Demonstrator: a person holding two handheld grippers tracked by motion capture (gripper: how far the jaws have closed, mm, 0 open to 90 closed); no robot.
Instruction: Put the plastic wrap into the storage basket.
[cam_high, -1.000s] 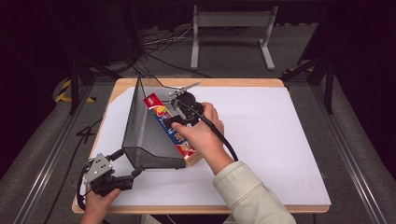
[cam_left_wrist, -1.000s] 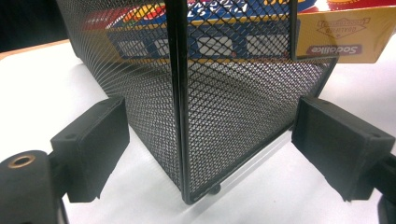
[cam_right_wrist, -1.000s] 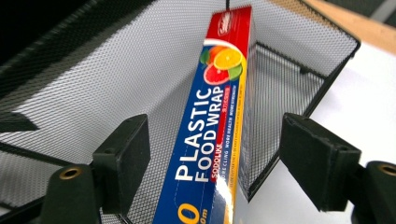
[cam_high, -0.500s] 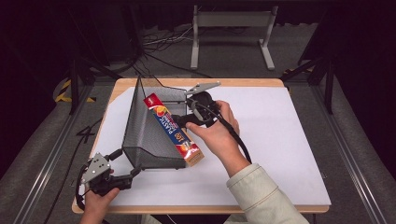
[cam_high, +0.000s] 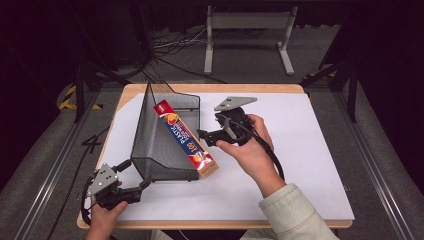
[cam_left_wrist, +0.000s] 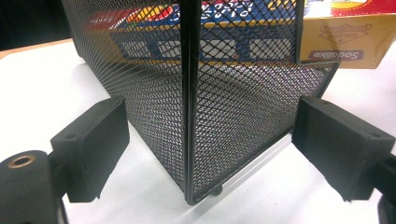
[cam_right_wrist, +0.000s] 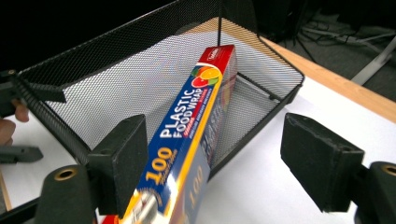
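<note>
Two grippers: both stood wide open at this moment.
Right gripper (cam_high: 204, 137): its jaws had just been opening, and it had backed away to the right of the plastic food wrap box (cam_high: 186, 140); in the right gripper view the box (cam_right_wrist: 187, 140) still ran up between the open jaws, no pad pressing on it.
Box: it lay slanted in the black mesh tray (cam_high: 150, 145), red end up against the far wall, near end poking out over the tray's open front.
Left gripper (cam_high: 145, 185): jaws straddled the tray's near corner (cam_left_wrist: 189, 116) without touching it.
Meaning: the release looked done, and the box seemed placed.
</note>
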